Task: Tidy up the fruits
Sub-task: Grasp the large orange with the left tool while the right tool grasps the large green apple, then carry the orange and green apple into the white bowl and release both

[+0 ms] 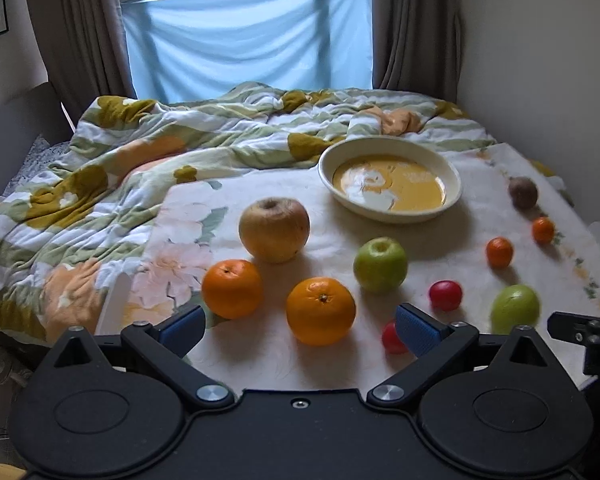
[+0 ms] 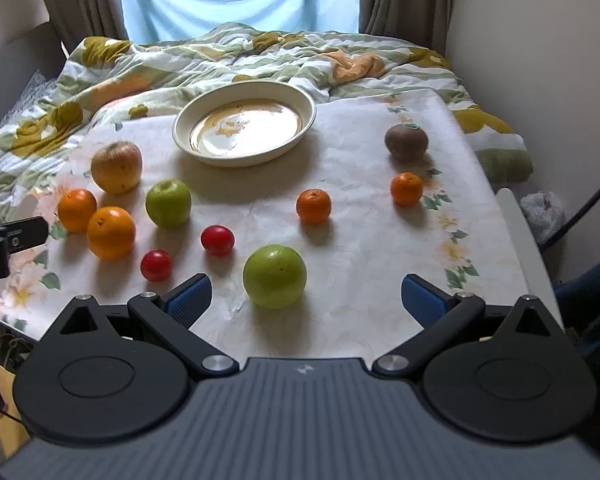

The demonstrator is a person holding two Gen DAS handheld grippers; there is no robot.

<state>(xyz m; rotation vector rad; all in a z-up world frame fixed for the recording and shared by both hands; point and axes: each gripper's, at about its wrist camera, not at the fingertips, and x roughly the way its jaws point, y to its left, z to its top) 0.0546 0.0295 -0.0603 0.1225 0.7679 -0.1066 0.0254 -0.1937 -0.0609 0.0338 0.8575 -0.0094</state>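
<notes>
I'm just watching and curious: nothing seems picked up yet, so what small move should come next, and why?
Probably ease the right gripper forward around the nearest green apple. Its jaws are open and empty, the apple sits just ahead between them, and the bowl holds no fruit.

Glossy glazed bowl point(image 2: 244, 130); matt cloth tablecloth point(image 2: 360, 216); ribbed blue gripper pads point(image 2: 190, 300).

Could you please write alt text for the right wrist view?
The open right gripper hovers just before a green apple on a floral cloth; other scattered fruits surround an empty bowl.
</notes>
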